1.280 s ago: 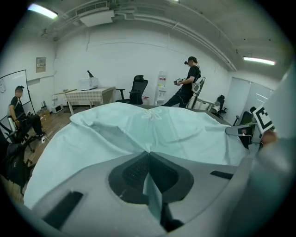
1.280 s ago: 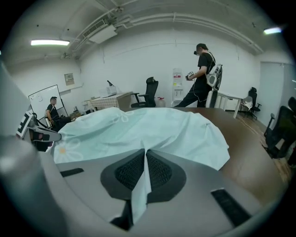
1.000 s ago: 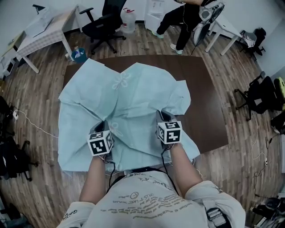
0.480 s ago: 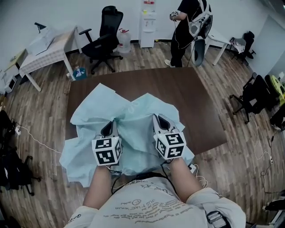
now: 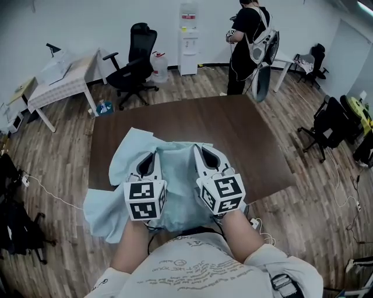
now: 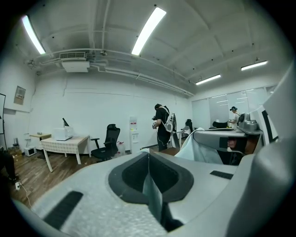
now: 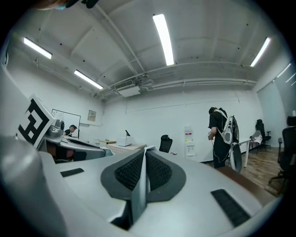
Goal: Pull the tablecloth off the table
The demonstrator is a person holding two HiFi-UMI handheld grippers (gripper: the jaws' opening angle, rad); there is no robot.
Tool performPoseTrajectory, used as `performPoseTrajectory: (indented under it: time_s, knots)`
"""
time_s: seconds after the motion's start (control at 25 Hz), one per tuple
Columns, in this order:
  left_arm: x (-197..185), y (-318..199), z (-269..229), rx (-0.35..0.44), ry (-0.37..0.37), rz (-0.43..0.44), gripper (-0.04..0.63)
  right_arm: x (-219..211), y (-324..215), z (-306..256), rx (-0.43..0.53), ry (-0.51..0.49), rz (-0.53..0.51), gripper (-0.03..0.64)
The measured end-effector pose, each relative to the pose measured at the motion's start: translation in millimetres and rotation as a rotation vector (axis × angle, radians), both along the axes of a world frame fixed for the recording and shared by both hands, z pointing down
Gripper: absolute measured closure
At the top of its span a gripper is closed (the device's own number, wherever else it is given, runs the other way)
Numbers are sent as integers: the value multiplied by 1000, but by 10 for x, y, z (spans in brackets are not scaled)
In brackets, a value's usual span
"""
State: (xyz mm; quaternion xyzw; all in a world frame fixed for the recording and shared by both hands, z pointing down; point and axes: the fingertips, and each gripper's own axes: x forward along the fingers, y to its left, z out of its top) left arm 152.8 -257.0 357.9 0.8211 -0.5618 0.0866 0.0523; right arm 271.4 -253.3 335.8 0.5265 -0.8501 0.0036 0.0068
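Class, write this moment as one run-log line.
left hand-held gripper: shut on tablecloth | right hand-held gripper: shut on tablecloth | tablecloth: bunched at near table edge, part hanging off

readable text: none | shirt print (image 5: 192,272), lower centre: too blurred to read | wall notice (image 6: 20,95), upper left: possibly printed, illegible | dispenser label (image 5: 187,16), top centre: illegible

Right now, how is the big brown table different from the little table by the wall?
The brown table is dark and mostly bare; the little table is pale and covered by a checked cloth. The brown table's blue tablecloth is bunched at its near edge, while the little table's cloth lies flat. Both stand on the wooden floor.
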Motion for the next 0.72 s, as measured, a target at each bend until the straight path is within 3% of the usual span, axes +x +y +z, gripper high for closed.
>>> performPoseTrajectory:
  time_s: [0.72]
  knots:
    - [-11, 101, 245, -74, 48, -38, 583, 128, 79, 248, -73, -12, 4, 603]
